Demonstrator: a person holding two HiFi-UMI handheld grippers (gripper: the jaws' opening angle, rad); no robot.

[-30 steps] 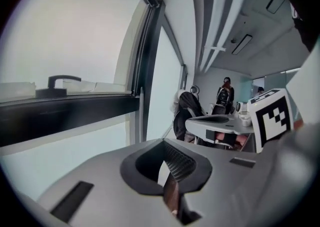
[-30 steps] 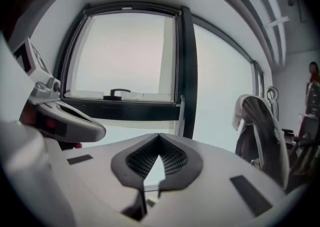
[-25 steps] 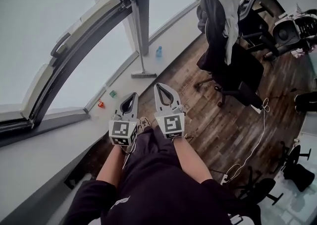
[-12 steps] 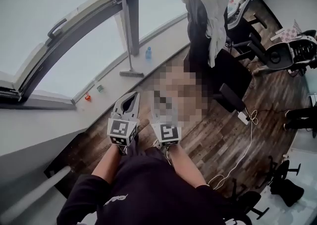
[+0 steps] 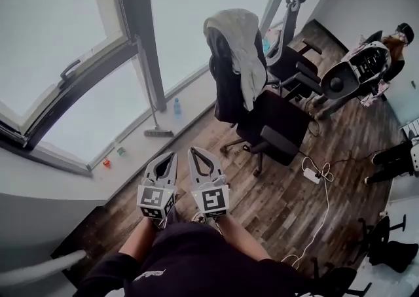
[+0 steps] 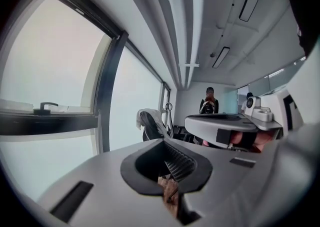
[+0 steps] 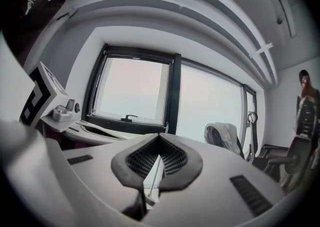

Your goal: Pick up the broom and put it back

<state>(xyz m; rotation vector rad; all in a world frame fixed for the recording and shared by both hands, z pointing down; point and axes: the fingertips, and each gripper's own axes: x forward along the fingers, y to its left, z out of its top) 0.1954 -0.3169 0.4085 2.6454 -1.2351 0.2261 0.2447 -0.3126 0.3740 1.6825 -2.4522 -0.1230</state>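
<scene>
**Limited visibility**
- In the head view the marker cubes cover the hands; only the forearms show.
- The top of the handle of the broom (image 5: pixel 151 96) is hard to separate from the dark window pillar (image 5: pixel 134 21) behind it.
- In the right gripper view the broom appears only as a thin sliver, seen through the opening behind the jaw tips.

**Grippers**
- Left gripper (image 5: pixel 173 154): clenched, jaw tips together, nothing between them.
- Right gripper (image 5: pixel 192 150): clenched, jaw tips together, nothing grasped.
- Both are held side by side, close to each other, over the wooden floor (image 5: pixel 275 191) and pointing toward the window side. Neither touches anything.

**Task object**
- The broom stands nearly upright, with its head on the pale window ledge (image 5: pixel 134 152) and its handle leaning against the pillar. It is well apart from both grippers.

**Surroundings**
- A blue bottle (image 5: pixel 177 107) stands on the ledge just right of the broom head.
- Two small items, one red (image 5: pixel 106 163) and one green (image 5: pixel 121 151), lie on the ledge to the left.
- An office chair (image 5: pixel 262 119) with a pale garment (image 5: pixel 241 47) over its back stands to the right of the broom.
- A power strip (image 5: pixel 310 173) with a white cable lies on the floor further right.
</scene>
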